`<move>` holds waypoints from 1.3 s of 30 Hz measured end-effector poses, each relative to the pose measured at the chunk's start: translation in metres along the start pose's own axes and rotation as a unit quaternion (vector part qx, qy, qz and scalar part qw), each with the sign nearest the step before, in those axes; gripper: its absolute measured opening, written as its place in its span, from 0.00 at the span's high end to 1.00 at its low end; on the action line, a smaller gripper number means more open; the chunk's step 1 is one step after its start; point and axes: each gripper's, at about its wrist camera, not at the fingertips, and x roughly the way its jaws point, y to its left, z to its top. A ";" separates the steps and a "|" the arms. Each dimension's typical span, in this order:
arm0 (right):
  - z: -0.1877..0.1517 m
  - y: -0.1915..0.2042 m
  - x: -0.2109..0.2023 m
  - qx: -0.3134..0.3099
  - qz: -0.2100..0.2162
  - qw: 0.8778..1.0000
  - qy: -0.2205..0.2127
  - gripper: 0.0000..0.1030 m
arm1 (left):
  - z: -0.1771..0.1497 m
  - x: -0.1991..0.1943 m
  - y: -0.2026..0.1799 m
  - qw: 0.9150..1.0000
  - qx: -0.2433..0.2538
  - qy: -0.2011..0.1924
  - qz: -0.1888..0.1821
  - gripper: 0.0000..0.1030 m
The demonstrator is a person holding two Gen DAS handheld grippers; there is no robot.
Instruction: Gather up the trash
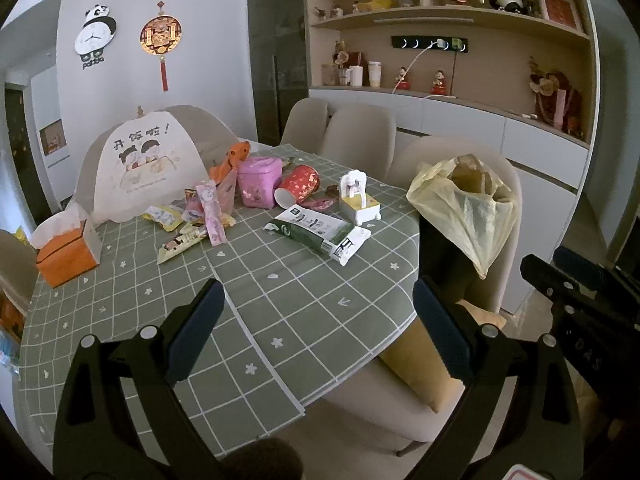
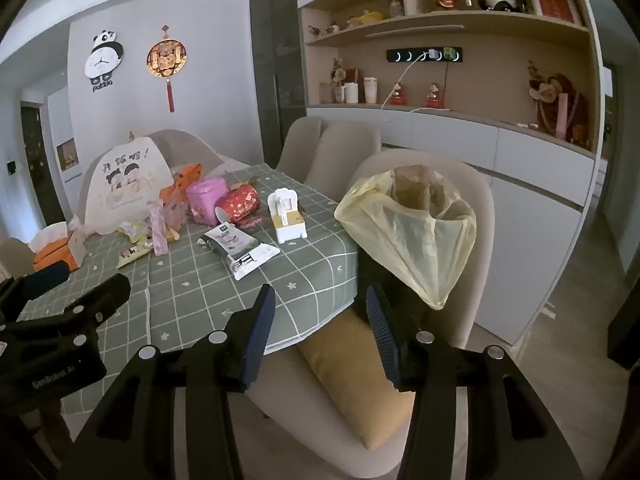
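Trash lies on the green checked tablecloth [image 1: 256,280]: a green and white wrapper [image 1: 318,232] [image 2: 236,248], a tipped red paper cup [image 1: 298,188] [image 2: 238,205] and several small snack wrappers [image 1: 192,224] [image 2: 148,236]. A yellow plastic bag [image 1: 468,208] [image 2: 412,228] hangs open at the table's right corner, in front of a chair back. My left gripper [image 1: 320,320] is open above the near table edge, holding nothing. My right gripper [image 2: 322,320] is open over the chair seat just below the bag. Each gripper shows at the edge of the other's view.
A mesh food cover [image 1: 136,164], an orange tissue box [image 1: 66,254], a pink tin [image 1: 258,182] and a white and yellow holder [image 1: 358,200] also stand on the table. Beige chairs [image 1: 360,136] ring it; a tan cushion [image 2: 360,368] lies on the near seat. Shelves [image 1: 460,16] line the right wall.
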 end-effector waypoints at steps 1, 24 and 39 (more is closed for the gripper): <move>0.000 0.000 0.000 0.000 0.000 1.000 0.000 0.56 | 0.000 0.000 0.000 1.000 0.001 0.000 0.000 0.12; -0.005 -0.001 0.000 0.009 0.003 1.000 0.004 0.56 | 0.000 0.000 0.001 1.000 -0.001 0.001 -0.001 0.12; -0.005 0.000 0.001 0.010 0.003 1.000 0.004 0.56 | -0.002 -0.001 0.004 1.000 -0.003 0.003 -0.002 0.12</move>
